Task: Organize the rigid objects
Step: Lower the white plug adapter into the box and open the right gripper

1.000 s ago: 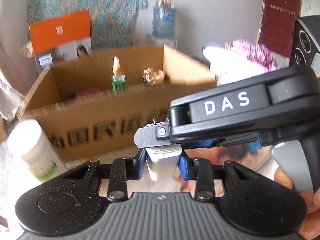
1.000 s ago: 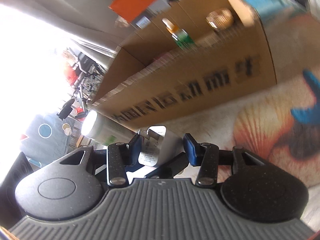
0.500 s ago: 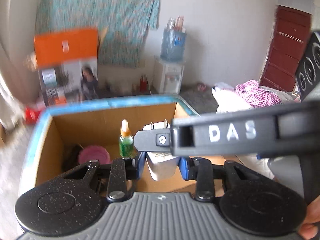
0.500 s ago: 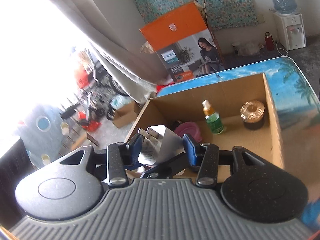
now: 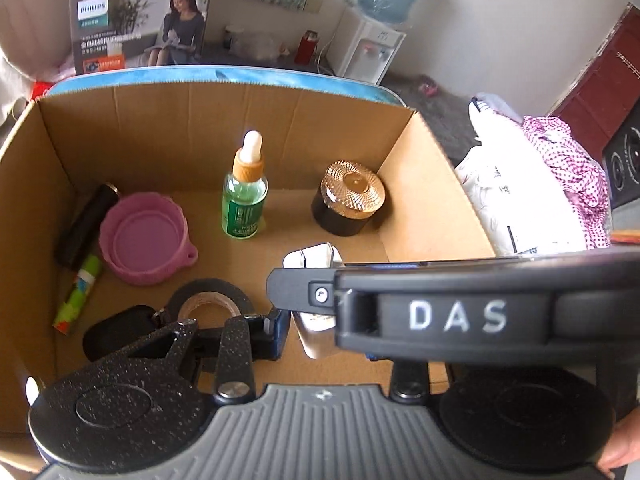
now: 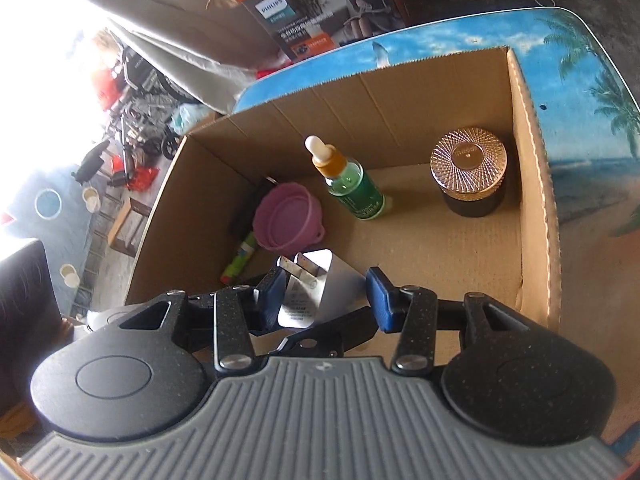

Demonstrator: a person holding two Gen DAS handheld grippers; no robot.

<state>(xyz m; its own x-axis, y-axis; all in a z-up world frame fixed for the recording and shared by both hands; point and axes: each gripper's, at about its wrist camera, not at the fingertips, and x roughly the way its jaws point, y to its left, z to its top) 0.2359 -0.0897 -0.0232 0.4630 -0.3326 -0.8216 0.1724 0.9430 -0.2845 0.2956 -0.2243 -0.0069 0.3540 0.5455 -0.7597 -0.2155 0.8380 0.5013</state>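
Note:
A white charger plug hangs over the open cardboard box, pinched from two sides. My left gripper is shut on its body; only the left blue pad shows, since the right gripper's black "DAS" finger crosses in front. In the right wrist view the charger, prongs up, sits between the blue pads of my right gripper, which is shut on it above the box near its front wall.
The box holds a green dropper bottle, a gold-lidded dark jar, a pink cup, a black tube, a green stick, a tape roll and a black pouch. An orange-topped carton stands behind.
Both grippers carried the charger from in front of the box's printed side up and over its rim. The views now look down into the box.

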